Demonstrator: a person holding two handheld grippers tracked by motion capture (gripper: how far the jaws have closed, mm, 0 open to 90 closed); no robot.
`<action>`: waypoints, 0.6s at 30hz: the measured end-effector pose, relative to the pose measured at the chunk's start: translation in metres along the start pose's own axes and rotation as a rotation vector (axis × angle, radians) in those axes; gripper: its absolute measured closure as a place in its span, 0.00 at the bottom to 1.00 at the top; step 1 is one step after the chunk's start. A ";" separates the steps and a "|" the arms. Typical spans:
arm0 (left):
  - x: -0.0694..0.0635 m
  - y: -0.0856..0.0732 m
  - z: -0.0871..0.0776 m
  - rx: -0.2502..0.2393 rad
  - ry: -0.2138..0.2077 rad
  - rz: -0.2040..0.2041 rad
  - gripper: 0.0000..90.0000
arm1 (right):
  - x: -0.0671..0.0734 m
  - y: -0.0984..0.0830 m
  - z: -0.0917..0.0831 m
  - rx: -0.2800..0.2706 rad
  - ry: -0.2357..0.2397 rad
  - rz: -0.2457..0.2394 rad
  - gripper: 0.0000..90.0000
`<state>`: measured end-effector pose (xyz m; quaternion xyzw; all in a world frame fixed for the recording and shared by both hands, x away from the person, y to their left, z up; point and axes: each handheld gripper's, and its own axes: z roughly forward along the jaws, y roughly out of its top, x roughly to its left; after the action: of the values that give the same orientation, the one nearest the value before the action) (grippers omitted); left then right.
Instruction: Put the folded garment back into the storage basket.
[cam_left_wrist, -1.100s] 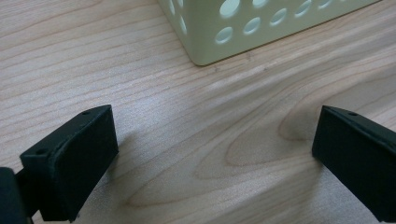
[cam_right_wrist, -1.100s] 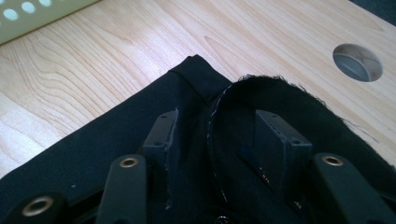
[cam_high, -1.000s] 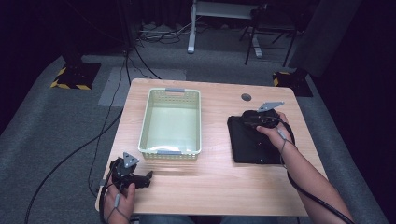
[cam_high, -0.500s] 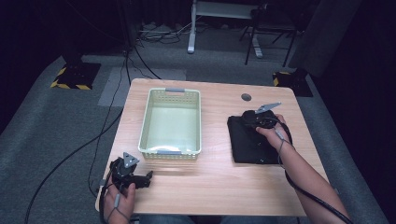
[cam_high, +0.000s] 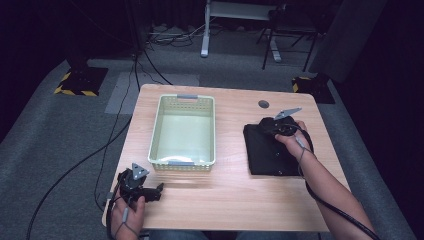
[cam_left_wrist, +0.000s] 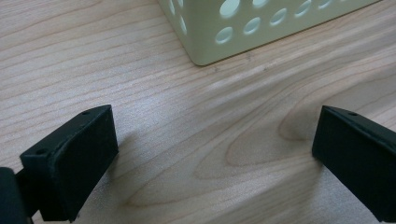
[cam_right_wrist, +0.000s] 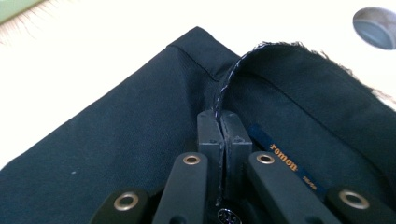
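A folded black garment (cam_high: 270, 150) lies flat on the right part of the wooden table (cam_high: 225, 200). My right gripper (cam_high: 272, 126) sits over its far corner, shut on a raised fold of the black cloth (cam_right_wrist: 261, 60); in the right gripper view my right gripper (cam_right_wrist: 223, 122) has its jaws pressed together on the frayed edge, beside a small label (cam_right_wrist: 285, 161). A pale green perforated basket (cam_high: 183, 131) stands left of the middle. My left gripper (cam_high: 150, 190) rests near the front left corner, and in the left gripper view my left gripper (cam_left_wrist: 210, 144) is open with bare wood between its jaws.
A corner of the basket (cam_left_wrist: 233, 32) shows ahead in the left gripper view. A round grommet hole (cam_high: 263, 104) sits in the table behind the garment, grommet hole (cam_right_wrist: 376, 25). Cables (cam_high: 90, 160) trail on the grey floor to the left.
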<state>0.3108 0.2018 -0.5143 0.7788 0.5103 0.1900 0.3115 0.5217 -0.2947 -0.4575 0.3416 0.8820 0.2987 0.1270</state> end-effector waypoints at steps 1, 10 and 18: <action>0.000 0.000 0.000 0.000 0.000 0.000 0.00 | 0.000 0.001 -0.002 -0.005 -0.002 -0.003 0.98; 0.000 0.000 0.000 0.000 0.000 0.000 0.00 | 0.004 0.011 -0.030 -0.032 -0.006 -0.005 0.98; 0.000 0.000 0.000 0.000 0.000 0.000 0.00 | 0.012 0.017 -0.055 -0.068 -0.012 -0.017 0.98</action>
<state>0.3108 0.2017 -0.5143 0.7787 0.5102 0.1903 0.3116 0.4983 -0.3008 -0.4043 0.3314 0.8734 0.3255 0.1466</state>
